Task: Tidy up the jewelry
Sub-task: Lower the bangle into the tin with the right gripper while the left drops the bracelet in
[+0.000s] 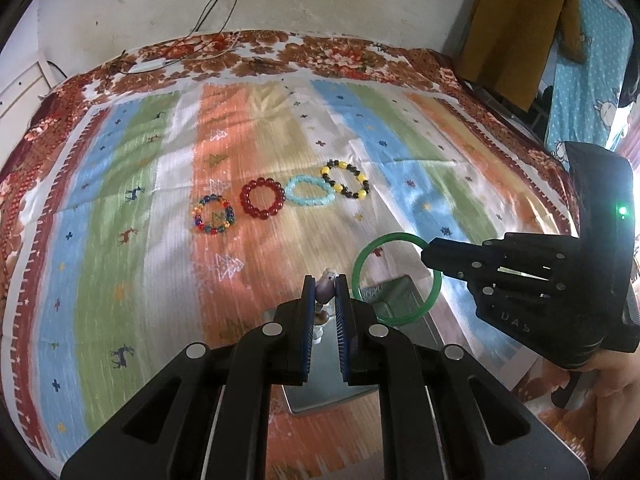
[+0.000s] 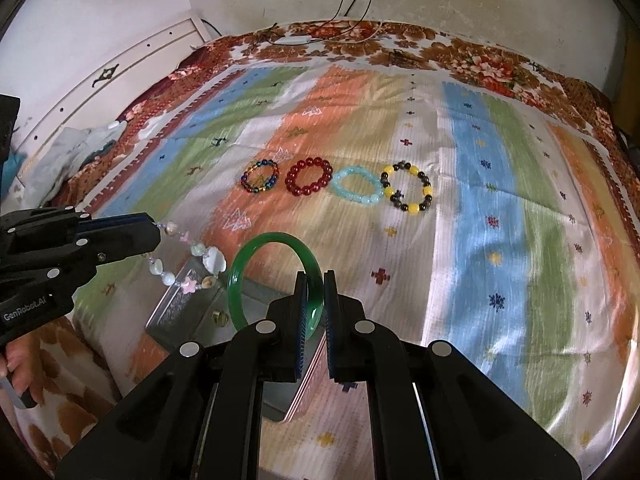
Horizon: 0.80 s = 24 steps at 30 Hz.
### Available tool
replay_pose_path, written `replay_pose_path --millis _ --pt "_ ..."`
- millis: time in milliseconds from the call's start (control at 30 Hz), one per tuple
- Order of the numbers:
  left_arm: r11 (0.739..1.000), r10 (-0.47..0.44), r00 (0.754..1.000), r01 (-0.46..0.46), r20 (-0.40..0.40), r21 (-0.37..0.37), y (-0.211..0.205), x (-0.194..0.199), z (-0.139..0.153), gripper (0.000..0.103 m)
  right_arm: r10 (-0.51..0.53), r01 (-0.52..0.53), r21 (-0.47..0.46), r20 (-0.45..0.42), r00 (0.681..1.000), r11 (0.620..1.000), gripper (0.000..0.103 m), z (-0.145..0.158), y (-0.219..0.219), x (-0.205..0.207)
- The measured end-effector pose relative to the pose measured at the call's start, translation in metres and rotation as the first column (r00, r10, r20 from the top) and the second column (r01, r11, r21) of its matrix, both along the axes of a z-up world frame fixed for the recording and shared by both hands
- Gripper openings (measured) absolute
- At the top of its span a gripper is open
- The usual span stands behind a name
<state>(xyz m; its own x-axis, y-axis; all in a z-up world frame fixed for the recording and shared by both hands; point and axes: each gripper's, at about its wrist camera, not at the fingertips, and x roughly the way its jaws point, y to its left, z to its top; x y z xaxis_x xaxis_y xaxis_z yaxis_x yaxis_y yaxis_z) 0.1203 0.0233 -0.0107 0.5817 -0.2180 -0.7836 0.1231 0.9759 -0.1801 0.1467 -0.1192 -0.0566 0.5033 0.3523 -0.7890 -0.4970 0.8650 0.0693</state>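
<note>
My left gripper (image 1: 325,284) is shut on a shell-and-star bead bracelet (image 1: 325,289), which hangs from it over a metal tin (image 2: 188,300) in the right wrist view (image 2: 188,268). My right gripper (image 2: 316,280) is shut on a green bangle (image 2: 272,240), held upright above the tin; it also shows in the left wrist view (image 1: 394,248). Further back on the striped cloth lie a multicolour bead bracelet (image 1: 213,215), a red one (image 1: 262,199), a light blue one (image 1: 310,194) and a yellow-and-black one (image 1: 346,179) in a row.
The striped cloth (image 1: 120,200) covers a bed with a floral blanket (image 1: 320,56) at the far edge. Cables (image 1: 192,46) and a white adapter lie at the back by the wall. Hanging clothes (image 1: 520,20) are at the right. The tin (image 1: 396,296) sits near the front edge.
</note>
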Motion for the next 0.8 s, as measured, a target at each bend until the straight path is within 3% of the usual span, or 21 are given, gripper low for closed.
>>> replay_pose_path --millis 67,167,267,500,533,633,800 --pt "1.000 0.003 1.000 -0.003 -0.012 0.007 -0.002 -0.002 -0.003 0.011 0.004 -0.004 -0.006 -0.015 1.000 1.000 0.010 -0.003 0.000 -0.002" --pt "0.999 0.014 1.000 -0.013 -0.023 0.037 -0.003 -0.001 -0.007 0.033 -0.010 0.010 -0.010 -0.028 1.000 1.000 0.015 -0.006 -0.001 -0.002" --pt "0.998 0.039 0.999 -0.038 -0.019 0.052 0.001 0.001 -0.007 0.040 -0.031 0.030 -0.031 -0.009 0.999 0.999 0.030 -0.005 -0.002 -0.001" --pt "0.992 0.118 0.993 -0.117 -0.026 0.040 0.022 0.011 -0.010 0.046 -0.045 0.045 -0.008 -0.035 0.998 0.999 0.031 -0.007 -0.009 0.007" --pt "0.991 0.126 0.992 -0.125 -0.026 0.045 0.024 0.014 -0.010 0.051 -0.048 0.048 -0.005 -0.038 0.998 0.999 0.031 -0.007 -0.009 0.008" --pt "0.986 0.144 0.989 -0.141 -0.029 0.086 0.028 0.021 -0.012 0.055 -0.058 0.059 0.004 -0.044 0.997 0.998 0.042 -0.008 -0.011 0.013" --pt "0.973 0.186 0.982 -0.181 -0.022 0.142 0.037 0.039 -0.015 0.059 -0.078 0.078 -0.023 -0.031 0.996 0.997 0.045 -0.009 -0.010 0.026"
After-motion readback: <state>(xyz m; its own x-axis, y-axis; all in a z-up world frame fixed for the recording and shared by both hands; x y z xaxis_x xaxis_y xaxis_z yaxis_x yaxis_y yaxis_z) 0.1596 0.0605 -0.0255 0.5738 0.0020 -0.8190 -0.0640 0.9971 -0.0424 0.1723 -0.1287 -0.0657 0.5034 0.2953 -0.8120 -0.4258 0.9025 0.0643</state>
